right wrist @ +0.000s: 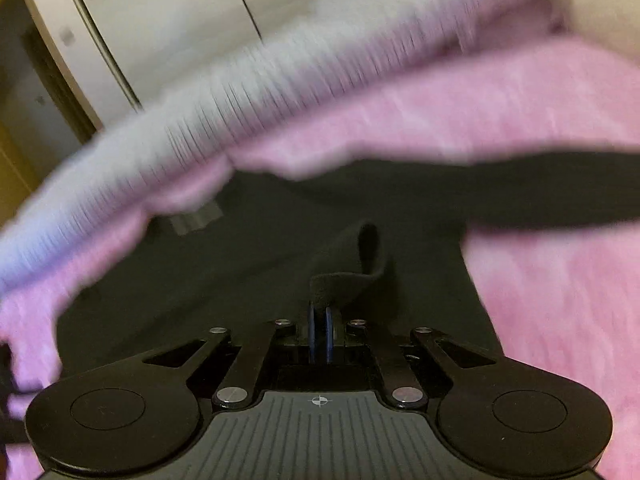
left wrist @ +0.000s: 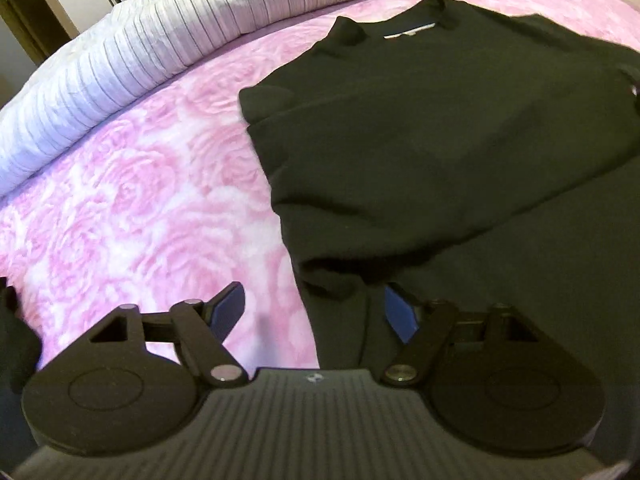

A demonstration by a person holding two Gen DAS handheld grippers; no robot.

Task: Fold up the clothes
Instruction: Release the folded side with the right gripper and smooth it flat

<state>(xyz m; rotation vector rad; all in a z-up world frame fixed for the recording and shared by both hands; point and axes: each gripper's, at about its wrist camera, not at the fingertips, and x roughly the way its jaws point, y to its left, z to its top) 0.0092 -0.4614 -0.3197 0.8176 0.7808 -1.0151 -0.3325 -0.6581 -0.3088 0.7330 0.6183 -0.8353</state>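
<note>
pink bed cover (left wrist: 120,200) lies under a black shirt (left wrist: 440,120). right claw (right wrist: 322,320) pinches its edge; left claw (left wrist: 312,312), wide apart, holds nothing. pulling fast could slip the cloth out.

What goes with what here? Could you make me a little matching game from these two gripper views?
Things:
1. left gripper
2. right gripper
3. bedspread
4. ribbed blanket

States:
A. pink rose pattern
B. jaws wide apart, nothing pinched
C. pale lilac, bunched along the bed's far edge
D. shut on a fold of the black garment

Pairs: 1-B, 2-D, 3-A, 4-C
</note>
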